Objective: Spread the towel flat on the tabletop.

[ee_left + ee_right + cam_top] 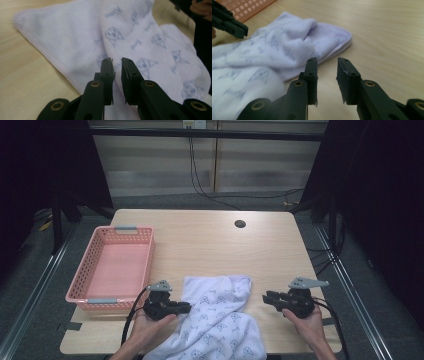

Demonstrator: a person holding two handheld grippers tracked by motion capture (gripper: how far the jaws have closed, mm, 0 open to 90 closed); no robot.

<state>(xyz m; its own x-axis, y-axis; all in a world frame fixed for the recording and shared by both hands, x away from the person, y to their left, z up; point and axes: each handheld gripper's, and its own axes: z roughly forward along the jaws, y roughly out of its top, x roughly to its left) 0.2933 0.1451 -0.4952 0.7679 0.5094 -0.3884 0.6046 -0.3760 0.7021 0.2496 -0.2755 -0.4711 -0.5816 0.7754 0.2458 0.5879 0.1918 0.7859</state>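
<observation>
High view: a white printed cloth (220, 320) lies rumpled on the tabletop (210, 245) at the lower middle of the frame, its near end hanging over the front edge. The left hand-held gripper (186, 307) points in at the cloth's left border and the right hand-held gripper (267, 299) sits apart to its right, likely placed to take one side each. A pink basket (112, 265) stands empty at the left, off the working path

Left gripper view: the jaws stand a narrow gap apart just over the cloth (130, 37), nothing pinched between them

Right gripper view: the jaws are partly open over bare wood, empty, beside the cloth's hemmed corner (337, 40) at centre; the other gripper's jaw tips (229, 23) show at upper left
</observation>
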